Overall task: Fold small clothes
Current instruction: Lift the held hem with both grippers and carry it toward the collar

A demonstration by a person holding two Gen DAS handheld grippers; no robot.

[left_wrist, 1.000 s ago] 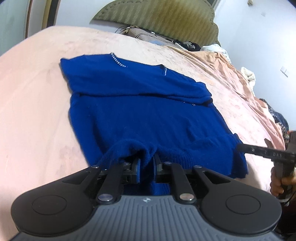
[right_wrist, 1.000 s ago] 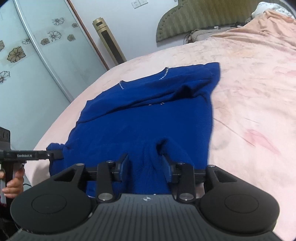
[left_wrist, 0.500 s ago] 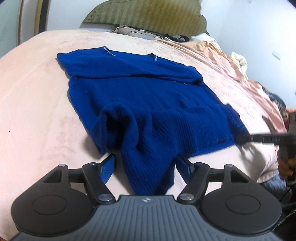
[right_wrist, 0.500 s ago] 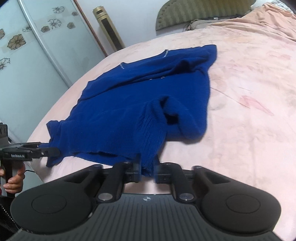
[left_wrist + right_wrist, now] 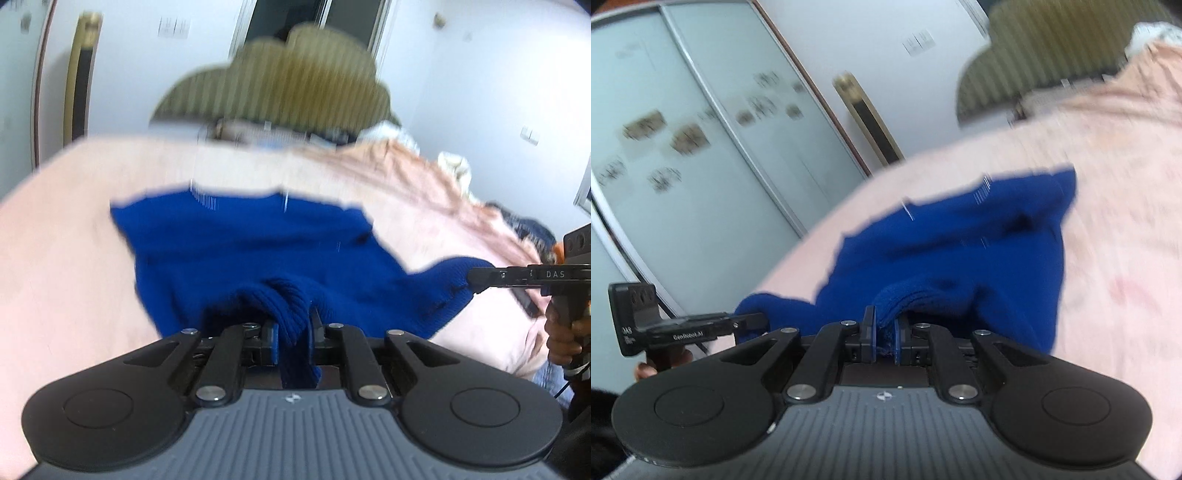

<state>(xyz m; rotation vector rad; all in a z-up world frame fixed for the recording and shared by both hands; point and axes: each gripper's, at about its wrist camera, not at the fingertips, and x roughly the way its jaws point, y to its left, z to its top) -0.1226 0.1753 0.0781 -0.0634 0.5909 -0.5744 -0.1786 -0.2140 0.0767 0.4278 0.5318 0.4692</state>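
Motion blur smears my view of the headboard point(image 5: 273, 85) and wardrobe doors point(image 5: 687, 140), and the sweater's point(image 5: 258, 251) near hem hides behind my gripper bodies.

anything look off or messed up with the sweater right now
Nothing looks damaged. The blue sweater lies on the pink bedspread with its near hem bunched and lifted, because the left gripper and right gripper each pinch a corner. The far part lies a little rumpled. Both views are blurred.
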